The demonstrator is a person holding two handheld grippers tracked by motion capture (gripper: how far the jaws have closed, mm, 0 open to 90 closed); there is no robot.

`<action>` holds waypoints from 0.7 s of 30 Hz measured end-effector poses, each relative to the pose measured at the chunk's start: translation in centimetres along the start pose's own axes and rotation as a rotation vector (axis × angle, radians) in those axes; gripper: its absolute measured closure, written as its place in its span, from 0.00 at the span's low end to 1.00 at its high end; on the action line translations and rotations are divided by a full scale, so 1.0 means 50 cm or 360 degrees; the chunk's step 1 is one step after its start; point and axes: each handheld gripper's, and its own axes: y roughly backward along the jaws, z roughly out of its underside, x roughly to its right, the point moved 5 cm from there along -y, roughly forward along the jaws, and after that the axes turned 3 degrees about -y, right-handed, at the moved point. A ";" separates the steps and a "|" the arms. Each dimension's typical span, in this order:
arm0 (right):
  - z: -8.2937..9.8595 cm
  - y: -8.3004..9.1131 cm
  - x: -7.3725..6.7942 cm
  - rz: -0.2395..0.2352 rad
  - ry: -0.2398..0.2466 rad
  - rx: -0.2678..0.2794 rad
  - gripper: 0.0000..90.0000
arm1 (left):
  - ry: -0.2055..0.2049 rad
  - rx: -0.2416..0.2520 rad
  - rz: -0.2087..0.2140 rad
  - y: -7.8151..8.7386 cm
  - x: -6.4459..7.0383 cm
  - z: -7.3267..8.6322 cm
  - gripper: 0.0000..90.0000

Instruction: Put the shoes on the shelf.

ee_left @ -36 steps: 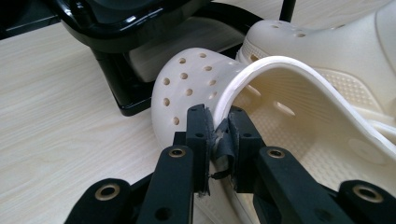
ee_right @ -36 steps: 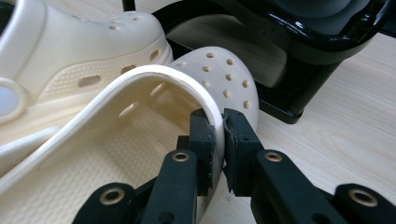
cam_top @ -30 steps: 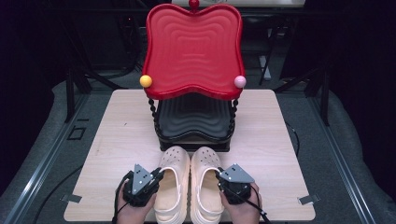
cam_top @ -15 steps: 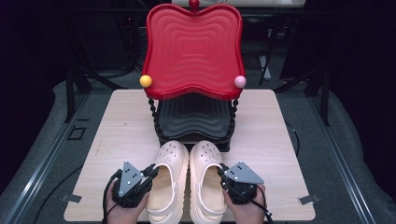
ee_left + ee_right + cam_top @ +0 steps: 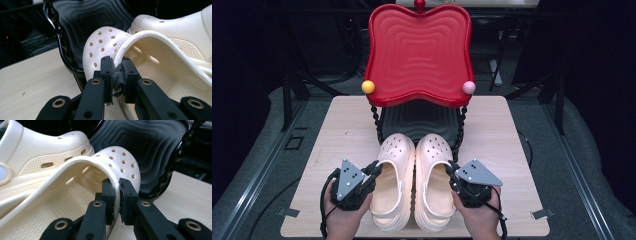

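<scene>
Two cream perforated foam clogs (image 5: pixel 414 182) advance across the pale wooden counter (image 5: pixel 337 145), toes reaching the black lower tier (image 5: pixel 419 120) of the red scalloped rack (image 5: pixel 419 55); left gripper (image 5: pixel 117 75) and right gripper (image 5: pixel 117 195) jaws clench each clog's outer rim.

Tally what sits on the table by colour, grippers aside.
Cream clogs: 2, the left clog and the right clog, side by side.
Red trays: 1, the upper tray of the stand.
Black trays: 1, the lower tray beneath it.
Small balls on the red tray's rim: 2, a yellow ball and a pink ball.
Total: 6.
</scene>
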 end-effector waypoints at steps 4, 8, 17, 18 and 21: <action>-0.018 -0.022 0.011 0.0009 0.0029 0.0014 0.93 | 0.0006 0.0010 -0.0009 -0.027 -0.013 -0.015 0.91; -0.030 -0.050 0.024 0.0034 0.0054 0.0019 0.93 | -0.0026 0.0011 -0.0020 -0.060 -0.028 -0.029 0.91; -0.064 -0.107 0.056 0.0078 0.0071 0.0045 0.93 | -0.0015 0.0029 -0.0070 -0.125 -0.054 -0.059 0.91; -0.074 -0.122 0.067 0.0094 0.0064 0.0047 0.92 | -0.0043 0.0027 -0.0086 -0.143 -0.058 -0.063 0.91; -0.086 -0.137 0.076 0.0129 0.0089 0.0057 0.92 | -0.0059 0.0038 -0.0101 -0.161 -0.064 -0.070 0.91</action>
